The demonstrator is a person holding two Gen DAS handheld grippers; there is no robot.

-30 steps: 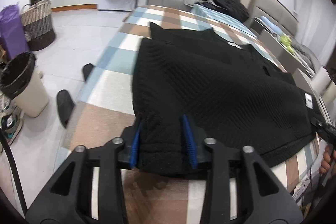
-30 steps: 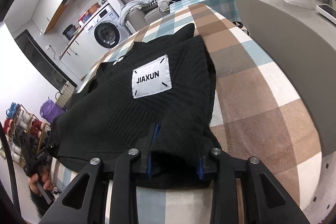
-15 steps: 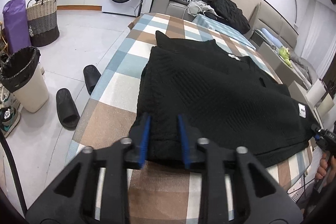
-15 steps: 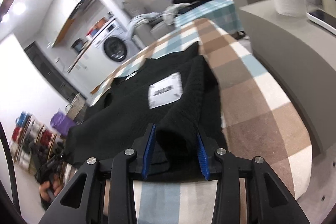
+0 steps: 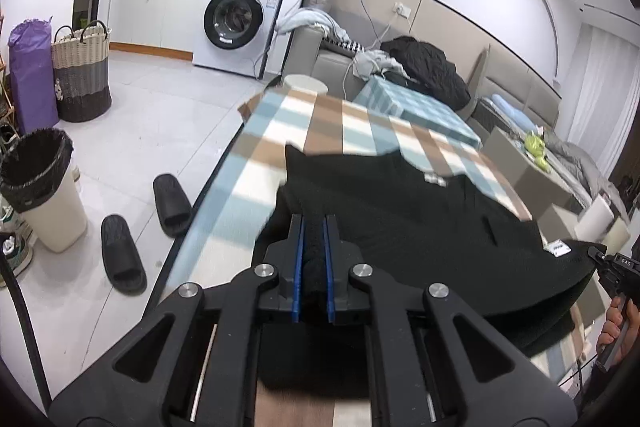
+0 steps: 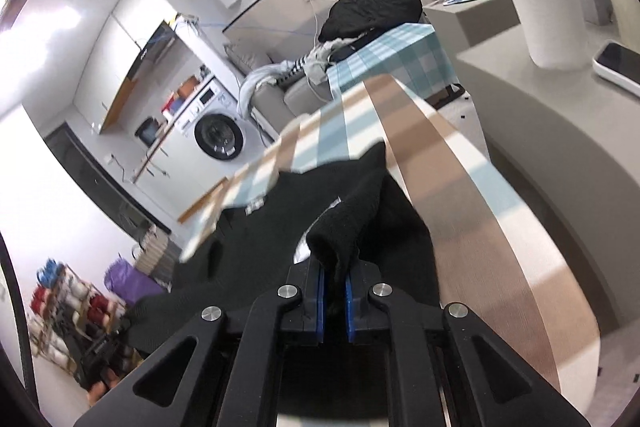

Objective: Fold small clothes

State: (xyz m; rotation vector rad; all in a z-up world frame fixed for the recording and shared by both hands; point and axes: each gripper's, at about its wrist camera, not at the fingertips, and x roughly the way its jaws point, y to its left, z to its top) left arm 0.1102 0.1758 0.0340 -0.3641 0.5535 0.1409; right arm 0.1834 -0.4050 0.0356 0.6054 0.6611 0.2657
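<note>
The surface [image 5: 328,131], under a checked brown, blue & white cloth, carries the 1 task item: a black knit top [image 5: 420,223], spread flat across most of it w/ its near hem toward the person, prob. so both corners can be reached at once. That hem is off the cloth at 2 points, 1 per gripper, which looks like the start of a fold away from the person. The left gripper [image 5: 313,259] has just been closing; its blue fingers [image 5: 297,267] now stand nearly together w/ a rolled bunch of black knit pinched between them. The right gripper [image 6: 335,301] has likewise just been closing & its fingers [image 6: 319,301] clamp a peaked ridge of the same top, a white label [image 6: 301,251] partly hidden behind that ridge. Holding both corners keeps the hem taut & level, so the fold should land square, I'd judge. Smallest: a 2nd tag [image 5: 436,179] near the collar at the far end.
</note>
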